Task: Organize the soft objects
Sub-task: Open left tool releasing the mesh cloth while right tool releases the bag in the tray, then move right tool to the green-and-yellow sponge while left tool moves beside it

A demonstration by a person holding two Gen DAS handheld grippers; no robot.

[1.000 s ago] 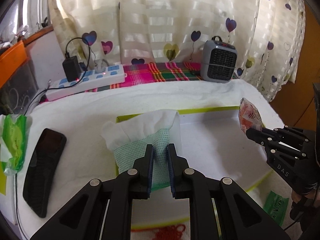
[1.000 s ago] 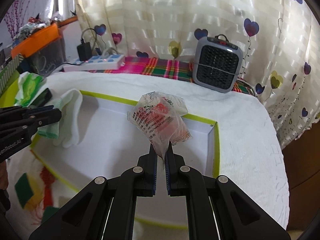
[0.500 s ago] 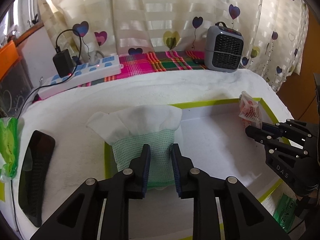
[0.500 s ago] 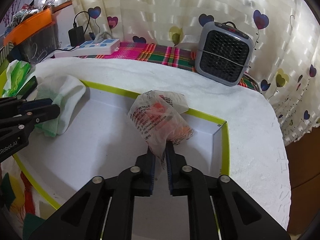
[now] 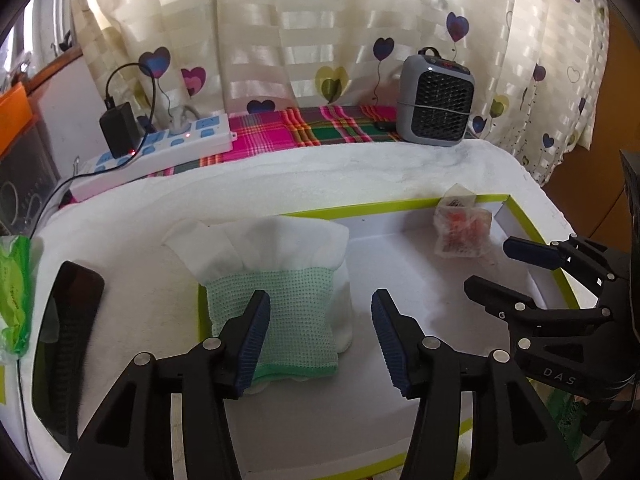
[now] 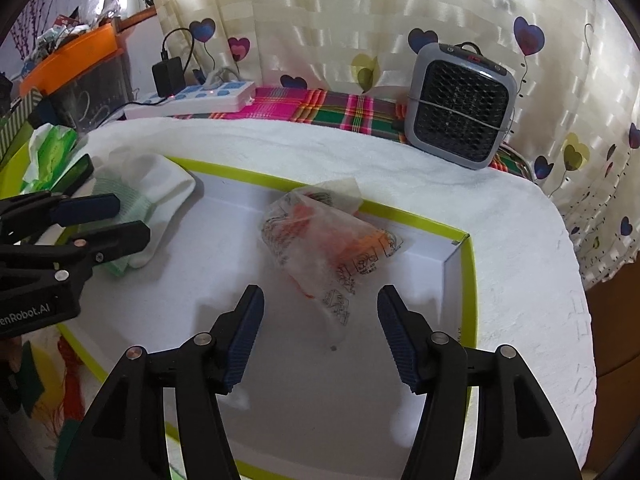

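Note:
A white and green knit glove (image 5: pixel 280 292) lies over the left rim of a white tray with a lime-green rim (image 5: pixel 384 205). My left gripper (image 5: pixel 318 338) is open just above the glove's green cuff, holding nothing. A clear plastic packet with orange contents (image 6: pixel 320 240) lies in the tray's far right corner; it also shows in the left wrist view (image 5: pixel 460 228). My right gripper (image 6: pixel 320 338) is open and empty just in front of the packet. The glove also shows in the right wrist view (image 6: pixel 148 196).
A grey fan heater (image 6: pixel 460 108) and a white power strip (image 5: pixel 160 152) stand at the back on a plaid cloth. A black phone (image 5: pixel 64 344) and a green packet (image 5: pixel 16 296) lie left of the tray. White towel (image 6: pixel 520 240) covers the table.
Both grippers have opened. The left one let go of the glove and the right one let go of the packet, which now lies in the tray's corner.

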